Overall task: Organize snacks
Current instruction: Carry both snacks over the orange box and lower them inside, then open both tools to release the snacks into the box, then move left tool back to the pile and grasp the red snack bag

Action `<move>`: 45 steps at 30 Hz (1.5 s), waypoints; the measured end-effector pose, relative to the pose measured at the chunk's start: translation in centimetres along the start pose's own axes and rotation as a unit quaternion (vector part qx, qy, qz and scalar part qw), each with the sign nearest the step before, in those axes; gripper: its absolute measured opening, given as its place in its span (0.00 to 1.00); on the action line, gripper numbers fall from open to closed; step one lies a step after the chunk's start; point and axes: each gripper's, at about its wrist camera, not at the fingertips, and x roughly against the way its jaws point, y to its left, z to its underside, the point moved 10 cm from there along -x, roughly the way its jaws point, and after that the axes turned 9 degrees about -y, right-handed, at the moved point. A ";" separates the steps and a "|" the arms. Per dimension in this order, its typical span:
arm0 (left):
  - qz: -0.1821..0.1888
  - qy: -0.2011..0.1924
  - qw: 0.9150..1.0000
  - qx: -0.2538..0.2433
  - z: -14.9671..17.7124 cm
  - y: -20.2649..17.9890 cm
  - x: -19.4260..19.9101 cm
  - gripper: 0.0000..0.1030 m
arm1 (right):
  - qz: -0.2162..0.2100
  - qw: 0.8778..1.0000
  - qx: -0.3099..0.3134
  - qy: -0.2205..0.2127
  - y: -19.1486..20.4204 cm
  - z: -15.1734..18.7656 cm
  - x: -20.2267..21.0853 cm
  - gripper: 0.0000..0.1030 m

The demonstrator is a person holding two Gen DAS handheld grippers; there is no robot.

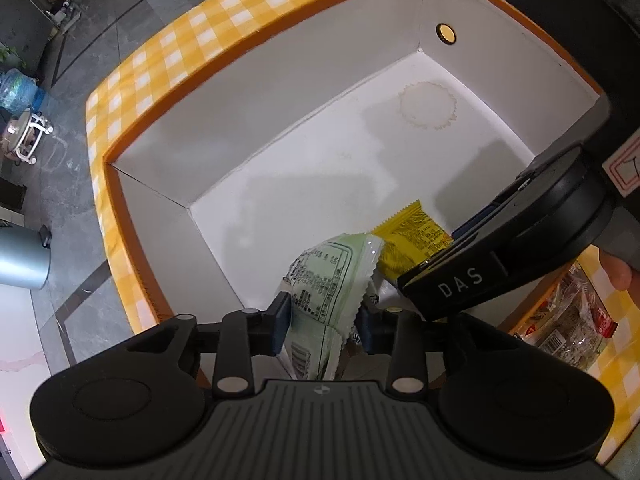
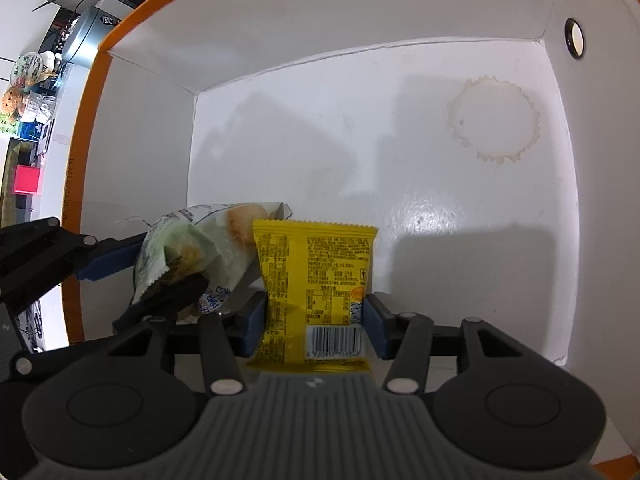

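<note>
Right hand-held gripper (image 2: 314,322) clamps yellow packet (image 2: 316,280) inside box (image 2: 280,12).

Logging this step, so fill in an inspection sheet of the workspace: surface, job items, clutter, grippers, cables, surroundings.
Surface: white floor of the orange-rimmed box, mostly bare, with a ring-shaped stain; the box has a yellow checked outside.
Job's things: green snack packet and yellow snack packet, both low inside the box at one end.
Clutter: further wrapped snacks lie outside the box on checked cloth.
Grippers: left gripper has the green packet between its pads, which stand clear of it; right gripper is closed on the yellow packet.
Cables: nothing seen.
Surroundings: grey tiled floor, a water bottle, a metal bin.
</note>
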 end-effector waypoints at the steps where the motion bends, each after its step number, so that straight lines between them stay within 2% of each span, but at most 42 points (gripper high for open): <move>1: -0.004 -0.003 1.000 0.002 0.0 0.1 0.2 0.51 | 0.004 1.000 0.002 -0.003 0.0 -0.1 0.0 0.51; 3: -0.008 -0.008 1.000 0.008 0.0 0.4 0.5 0.56 | 0.011 1.000 0.002 -0.005 -0.2 -0.1 0.2 0.57; 7: 0.001 -0.015 1.000 0.023 0.0 0.7 1.3 0.62 | 0.015 1.000 0.002 -0.011 0.0 0.0 0.9 0.59; 11: -0.005 -0.032 0.999 0.018 -0.1 0.5 2.8 0.64 | 0.031 0.999 0.018 -0.025 0.7 -0.1 1.9 0.59; 15: -0.015 -0.051 0.998 0.017 -0.2 0.5 4.7 0.65 | 0.041 0.998 0.029 -0.042 1.0 -0.1 3.6 0.64; 22: -0.021 -0.101 0.993 0.052 -0.3 0.8 9.3 0.65 | 0.059 0.992 0.058 -0.091 2.1 0.2 7.4 0.64; 31: -0.032 -0.190 0.977 0.095 1.1 0.3 16.1 0.65 | 0.076 0.977 0.102 -0.172 4.0 2.2 13.6 0.65; 37: -0.025 -0.238 0.964 0.118 3.4 -1.2 18.9 0.68 | 0.081 0.959 0.128 -0.238 4.8 5.1 17.4 0.65; 41: -0.011 -0.251 0.960 0.125 6.0 -2.9 19.5 0.74 | 0.075 0.947 0.139 -0.281 5.0 8.2 19.4 0.67; 45: 0.001 -0.231 0.964 0.131 9.2 -4.6 18.0 0.76 | 0.062 0.937 0.141 -0.313 4.8 11.6 19.8 0.68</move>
